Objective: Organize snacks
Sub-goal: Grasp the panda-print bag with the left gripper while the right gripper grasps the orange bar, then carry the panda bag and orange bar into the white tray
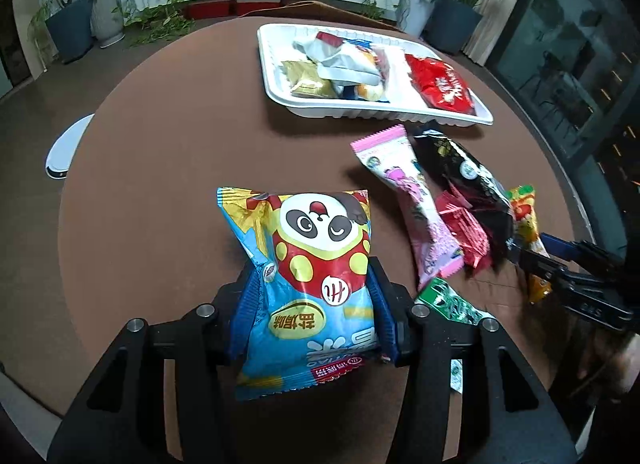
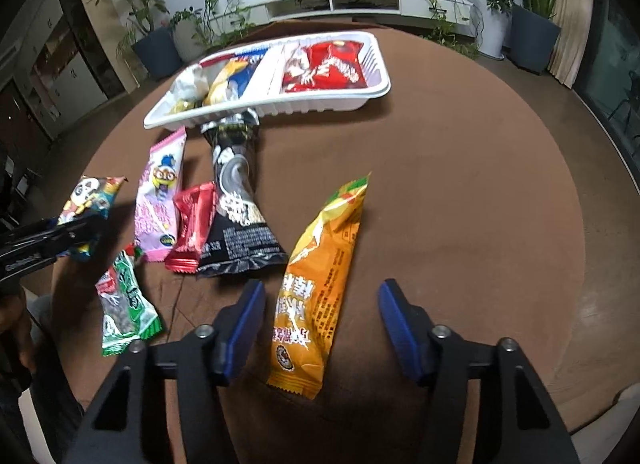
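Observation:
My left gripper (image 1: 314,270) is shut on a blue panda snack bag (image 1: 312,276), which also shows in the right wrist view (image 2: 90,201). My right gripper (image 2: 322,290) is open around an orange snack packet (image 2: 320,284) that lies on the brown round table (image 2: 460,183). A white tray (image 1: 384,111) at the table's far side holds several snacks, among them a red bag (image 1: 440,81). The tray also shows in the right wrist view (image 2: 320,103).
Loose on the table lie a pink packet (image 2: 160,191), a small red packet (image 2: 192,223), a black packet (image 2: 236,199) and a green packet (image 2: 124,304). A white chair (image 1: 66,145) stands left of the table. Potted plants and a white cabinet line the far wall.

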